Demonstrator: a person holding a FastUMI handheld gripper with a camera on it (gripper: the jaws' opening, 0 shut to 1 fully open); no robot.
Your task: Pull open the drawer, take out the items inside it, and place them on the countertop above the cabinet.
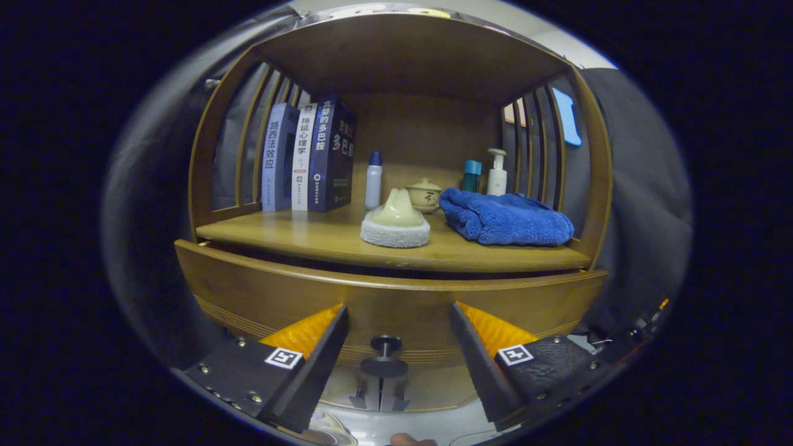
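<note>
Staged household booth: a wooden cabinet (396,291) is stocked with books (306,158), folded towel (505,217), lidded teacup (424,195), toiletry bottles (496,172).

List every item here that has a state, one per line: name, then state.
drawer: pulled out slightly, gap above its front
drawer knob: ungrasped, between the fingers
gripper: fingers open, either side of the knob
blue towel: folded, lying on countertop
books: upright, side by side
lidded cup: lid on
pump bottle: upright
white bottle: upright, capped
</note>
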